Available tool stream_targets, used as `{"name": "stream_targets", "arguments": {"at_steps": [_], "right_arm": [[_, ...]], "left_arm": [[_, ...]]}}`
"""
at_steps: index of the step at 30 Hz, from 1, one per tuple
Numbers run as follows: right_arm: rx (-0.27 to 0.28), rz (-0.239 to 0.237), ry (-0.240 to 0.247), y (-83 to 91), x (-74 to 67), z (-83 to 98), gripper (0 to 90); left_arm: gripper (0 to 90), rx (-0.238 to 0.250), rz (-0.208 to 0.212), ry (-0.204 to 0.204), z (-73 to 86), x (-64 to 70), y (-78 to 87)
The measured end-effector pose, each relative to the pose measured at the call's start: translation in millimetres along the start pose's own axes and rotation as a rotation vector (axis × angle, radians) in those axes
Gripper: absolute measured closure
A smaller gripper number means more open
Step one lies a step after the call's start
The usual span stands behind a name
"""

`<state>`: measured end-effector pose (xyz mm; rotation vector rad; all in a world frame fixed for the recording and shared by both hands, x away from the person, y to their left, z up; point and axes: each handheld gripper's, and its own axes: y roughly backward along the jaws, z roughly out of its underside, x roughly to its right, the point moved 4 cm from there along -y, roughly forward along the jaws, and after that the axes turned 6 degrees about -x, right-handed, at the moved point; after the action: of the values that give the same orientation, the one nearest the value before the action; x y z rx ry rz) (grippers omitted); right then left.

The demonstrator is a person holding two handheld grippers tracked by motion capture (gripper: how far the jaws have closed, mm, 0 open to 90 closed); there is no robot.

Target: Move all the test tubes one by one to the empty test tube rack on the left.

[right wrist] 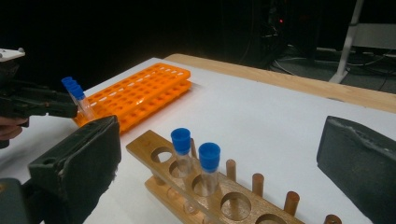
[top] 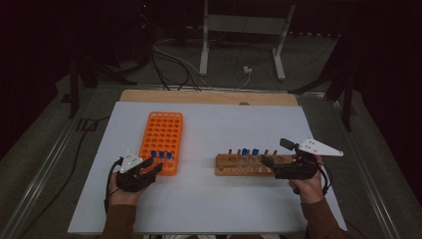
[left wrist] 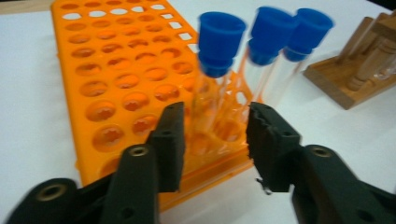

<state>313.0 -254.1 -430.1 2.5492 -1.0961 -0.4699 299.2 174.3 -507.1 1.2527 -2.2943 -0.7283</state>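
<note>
The middle of the worktop (top: 199,199), between the orange rack (top: 161,142) and the wooden rack (top: 249,164), lies bare, as does the strip along the far edge. Three capped tubes (left wrist: 219,70) crowd the orange rack's near end; two more tubes (right wrist: 196,156) and pegs (right wrist: 259,184) rise from the wooden rack.

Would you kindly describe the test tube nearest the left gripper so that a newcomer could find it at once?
Start at the orange rack on the left of the white table. Three blue-capped test tubes stand in a row at its near end, before the left gripper. The wanted test tube is the row's left one in the left gripper view, between the open jaws, untouched.
</note>
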Motion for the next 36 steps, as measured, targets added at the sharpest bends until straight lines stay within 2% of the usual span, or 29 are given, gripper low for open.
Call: {"name": "stream_targets", "arguments": {"at_steps": [4, 11, 19, 23, 29, 36], "right_arm": [[0.000, 0.002, -0.004, 0.4, 1.6, 0.4, 0.0], [-0.002, 0.004, -0.005, 0.1, 2.1, 0.9, 0.0], [-0.012, 0.007, -0.011, -2.6, 4.2, 3.4, 0.0], [-0.018, 0.005, -0.016, -4.9, 6.2, 5.7, 0.0], [-0.040, 0.006, -0.022, -9.8, 8.8, 9.5, 1.4], [-0.064, 0.019, -0.006, -15.1, 8.6, 11.9, 2.0]], "left_arm": [[51.3, -0.010, 0.004, -0.004, 0.4, 4.0, 1.1], [44.2, 0.019, 0.016, 0.012, 0.7, 7.1, 9.1], [39.4, 0.028, 0.031, -0.002, 0.9, 17.4, 13.2], [32.1, 0.036, 0.038, 0.000, -0.3, 23.4, 12.9], [26.2, 0.066, 0.079, -0.003, -3.0, 33.1, 13.8], [20.5, 0.066, 0.100, -0.031, -5.3, 45.8, 11.1]]}}
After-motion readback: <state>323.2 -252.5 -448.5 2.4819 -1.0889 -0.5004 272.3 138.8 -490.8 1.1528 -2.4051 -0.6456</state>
